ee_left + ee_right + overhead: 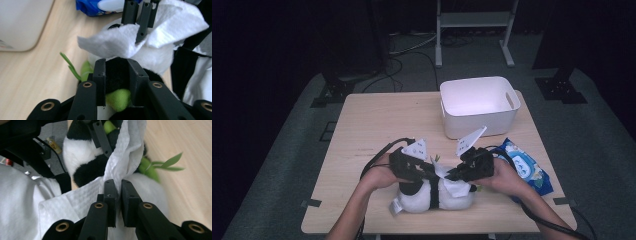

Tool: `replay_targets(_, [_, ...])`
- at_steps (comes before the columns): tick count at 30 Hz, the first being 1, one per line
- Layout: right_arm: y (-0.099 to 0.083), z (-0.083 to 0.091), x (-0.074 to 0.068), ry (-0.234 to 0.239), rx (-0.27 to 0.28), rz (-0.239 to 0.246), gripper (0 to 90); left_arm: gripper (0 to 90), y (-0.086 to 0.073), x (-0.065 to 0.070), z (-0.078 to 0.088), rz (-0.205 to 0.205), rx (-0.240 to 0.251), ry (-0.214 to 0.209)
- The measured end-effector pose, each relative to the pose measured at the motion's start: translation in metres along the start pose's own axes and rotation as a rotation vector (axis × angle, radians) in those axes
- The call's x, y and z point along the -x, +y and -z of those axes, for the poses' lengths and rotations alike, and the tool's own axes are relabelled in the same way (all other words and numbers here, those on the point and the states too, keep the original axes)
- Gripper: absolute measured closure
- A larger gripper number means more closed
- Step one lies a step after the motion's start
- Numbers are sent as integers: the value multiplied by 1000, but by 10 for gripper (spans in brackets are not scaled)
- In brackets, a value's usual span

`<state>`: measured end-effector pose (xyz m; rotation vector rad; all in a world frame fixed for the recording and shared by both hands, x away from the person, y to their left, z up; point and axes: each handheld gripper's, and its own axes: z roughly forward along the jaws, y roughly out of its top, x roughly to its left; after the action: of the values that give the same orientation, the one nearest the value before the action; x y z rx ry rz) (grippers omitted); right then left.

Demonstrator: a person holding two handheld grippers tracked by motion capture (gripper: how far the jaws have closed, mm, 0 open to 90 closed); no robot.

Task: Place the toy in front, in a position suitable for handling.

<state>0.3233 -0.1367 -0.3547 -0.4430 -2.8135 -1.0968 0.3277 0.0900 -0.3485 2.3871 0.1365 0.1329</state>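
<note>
Dark room, pale bench (377,125): with your left gripper (117,82) clamped on the panda plush (432,197), keep the right gripper (118,202) pinching the white wipe (125,150) and rub gently just beyond the left fingers.

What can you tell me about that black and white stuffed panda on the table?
The panda is a soft plush toy, white with black patches, lying near the front edge of the wooden table. It has green felt parts and thin green leaves beside it. The left gripper is shut on a black plush part of it. A white wipe, pinched by the right gripper, is draped against its body.
</note>
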Motion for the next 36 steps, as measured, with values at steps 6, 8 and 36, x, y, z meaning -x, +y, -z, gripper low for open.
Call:
replay_targets(6, [4, 1, 5, -30, 28, -2, 836, 708, 2, -5, -2, -34, -14, 41])
replay_targets(8, [5, 1, 5, -32, 41, 8, 838, 697, -4, -4, -5, -30, -12, 7])
replay_targets(36, [18, -14, -2, -34, 11, 40, 841, 459, -29, 13, 9, 74, 40, -133])
